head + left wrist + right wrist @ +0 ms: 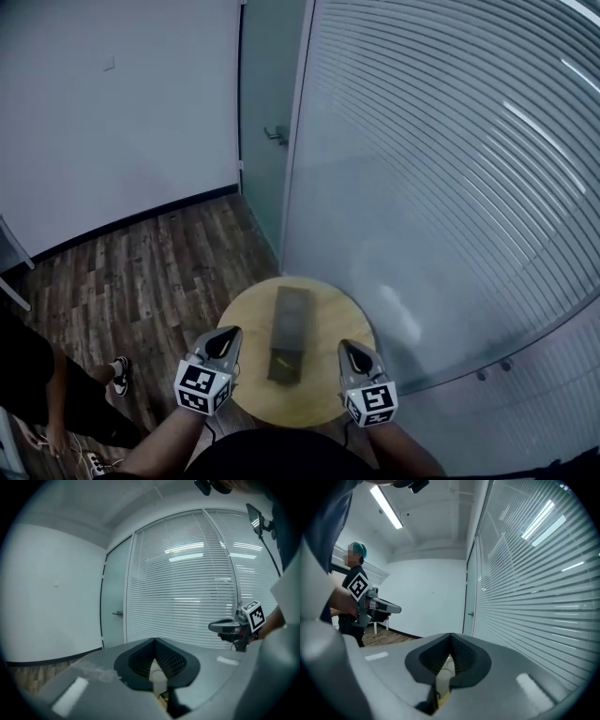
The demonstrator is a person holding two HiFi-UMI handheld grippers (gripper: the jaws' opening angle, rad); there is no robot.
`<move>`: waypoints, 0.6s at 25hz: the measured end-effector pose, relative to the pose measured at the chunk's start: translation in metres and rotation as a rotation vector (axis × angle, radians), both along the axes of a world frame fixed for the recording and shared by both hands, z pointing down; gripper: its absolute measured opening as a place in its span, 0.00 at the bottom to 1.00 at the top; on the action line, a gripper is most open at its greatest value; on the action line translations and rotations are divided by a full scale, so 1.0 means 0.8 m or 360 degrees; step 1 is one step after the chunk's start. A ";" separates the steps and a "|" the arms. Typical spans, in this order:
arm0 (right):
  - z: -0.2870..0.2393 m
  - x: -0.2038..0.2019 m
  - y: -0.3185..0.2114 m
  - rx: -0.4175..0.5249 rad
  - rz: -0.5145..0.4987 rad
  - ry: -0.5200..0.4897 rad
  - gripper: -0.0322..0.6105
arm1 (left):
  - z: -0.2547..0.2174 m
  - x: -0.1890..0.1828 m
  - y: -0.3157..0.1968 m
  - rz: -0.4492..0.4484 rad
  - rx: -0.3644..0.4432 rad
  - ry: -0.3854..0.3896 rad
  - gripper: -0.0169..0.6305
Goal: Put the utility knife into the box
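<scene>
Grey plastic jaws of the left gripper [225, 336] stood pressed together at their tips with nothing between them, and its own view showed the two ribbed dark pads meeting in a narrow seam. Those of the right gripper [352, 349] were likewise closed on nothing, the pads touching along their front edge. Each gripper carried its black-and-white marker cube near the wrist and was held in a bare-armed hand, one on either side of a long dark box [292, 319], near it but apart from it. The box lay lengthwise along the middle of a round wooden table [248, 314], its far end pointing away from the person. A yellowish patch [284, 362] sat at the near end of the box; it was too small to tell whether that was the utility knife, which could not be picked out anywhere else. Beyond the table ran a dark plank floor [141, 272], bounded by a plain white wall [112, 112] with a dark skirting. A frosted glass door [267, 94] with a metal handle stood in the corner, and a curved glass wall [450, 187] lined with horizontal slats swept round to the right, just beside the table's edge. At the lower left stood another person [37, 384] in dark clothes and sneakers.
</scene>
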State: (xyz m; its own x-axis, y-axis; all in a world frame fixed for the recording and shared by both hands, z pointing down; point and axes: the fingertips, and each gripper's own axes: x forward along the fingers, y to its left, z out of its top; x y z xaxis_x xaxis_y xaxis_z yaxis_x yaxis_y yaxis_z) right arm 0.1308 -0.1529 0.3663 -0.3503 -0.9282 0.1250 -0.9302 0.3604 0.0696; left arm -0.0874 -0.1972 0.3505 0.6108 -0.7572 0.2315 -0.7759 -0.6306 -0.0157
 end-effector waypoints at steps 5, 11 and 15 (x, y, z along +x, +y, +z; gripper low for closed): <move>-0.018 -0.012 0.000 0.0046 -0.0038 -0.0009 0.06 | -0.010 -0.005 0.004 0.0001 0.0029 0.0005 0.03; -0.020 -0.017 -0.003 0.0044 -0.0045 -0.0020 0.06 | -0.016 -0.003 -0.003 0.0028 0.0054 0.0004 0.03; -0.009 -0.020 0.001 0.0006 -0.0046 -0.0022 0.06 | -0.002 -0.003 -0.001 0.0036 0.0013 -0.0006 0.03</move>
